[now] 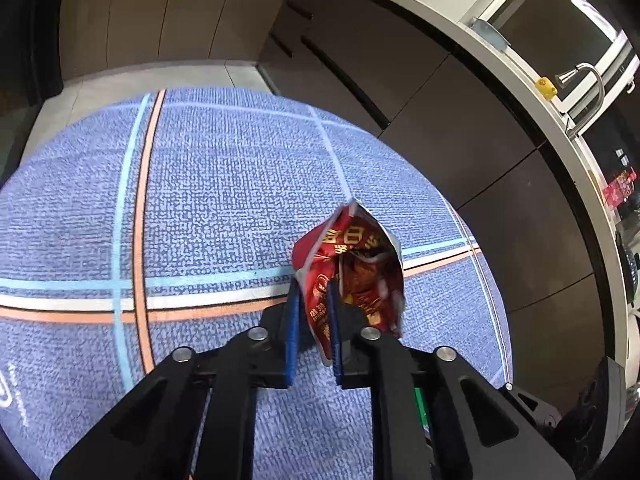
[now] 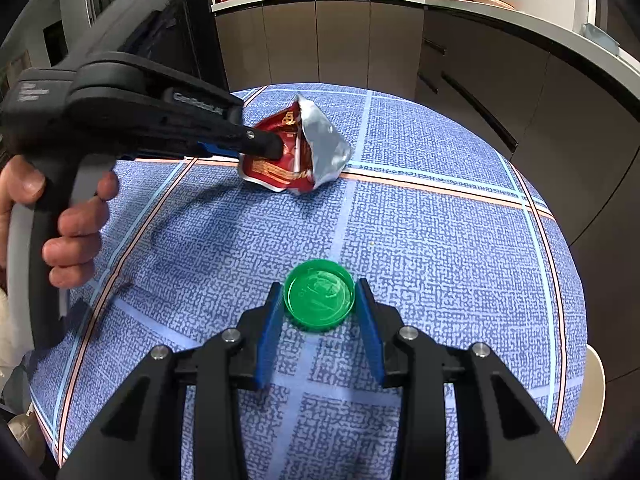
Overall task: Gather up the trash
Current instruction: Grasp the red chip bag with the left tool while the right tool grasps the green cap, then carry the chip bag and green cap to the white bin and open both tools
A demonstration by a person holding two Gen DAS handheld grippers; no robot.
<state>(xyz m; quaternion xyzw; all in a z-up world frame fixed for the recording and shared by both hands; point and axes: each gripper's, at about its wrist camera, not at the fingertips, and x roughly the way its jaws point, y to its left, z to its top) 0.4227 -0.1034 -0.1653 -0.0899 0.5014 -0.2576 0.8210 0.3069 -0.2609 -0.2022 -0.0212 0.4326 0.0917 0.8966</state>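
Left gripper [image 1: 313, 300] pinches red snack wrapper [image 1: 352, 268] — print unreadable — right gripper [image 2: 318, 300] clasps green cap [image 2: 319, 300].

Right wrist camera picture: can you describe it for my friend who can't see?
The right gripper is closed on a round green plastic lid on a blue checked tablecloth. Further back, the left gripper pinches a crumpled red-and-silver snack wrapper.

Black tongs [image 2: 318, 300] — blue pads [image 2: 270, 330]

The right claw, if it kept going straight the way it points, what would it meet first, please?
Probably the green lid, already between the right claw's fingers; beyond it lies only the blue tablecloth.
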